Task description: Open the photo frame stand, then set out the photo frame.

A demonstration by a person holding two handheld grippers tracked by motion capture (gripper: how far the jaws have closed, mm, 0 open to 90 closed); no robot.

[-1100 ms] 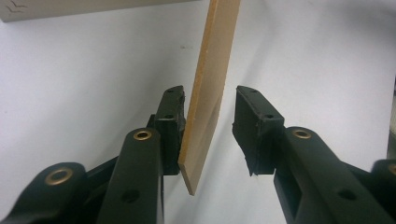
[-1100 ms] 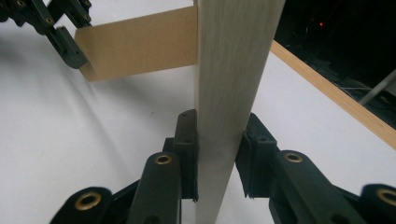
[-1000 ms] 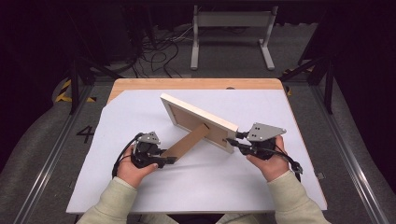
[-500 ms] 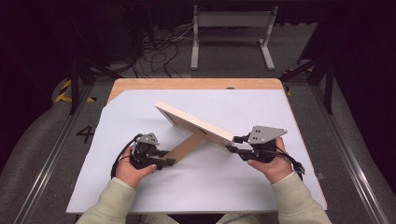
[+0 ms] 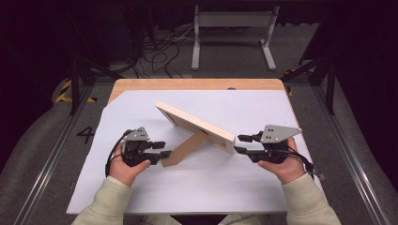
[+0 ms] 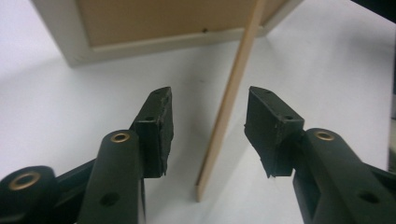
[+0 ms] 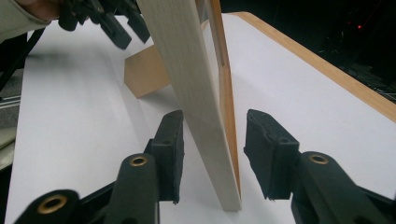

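Observation:
A pale wooden picture frame stands on the white tabletop, propped by its flat wooden back stand. My left gripper is at the foot of that stand. In the left gripper view its jaws straddle the stand's thin edge with gaps on both sides. My right gripper is at the frame's right end. Its jaws flank the frame's pale edge without pressing it. Both sets of jaws have just been opening and stand open.
The white sheet covers a wooden table whose bare far edge shows. Beyond it lie a dark floor with cables and a grey metal stand. Metal rails run along both table sides.
The frame has come down from a raised tilt and now rests on the table on its stand. Both grippers' jaws have spread off it, and the left hand has drawn back slightly.

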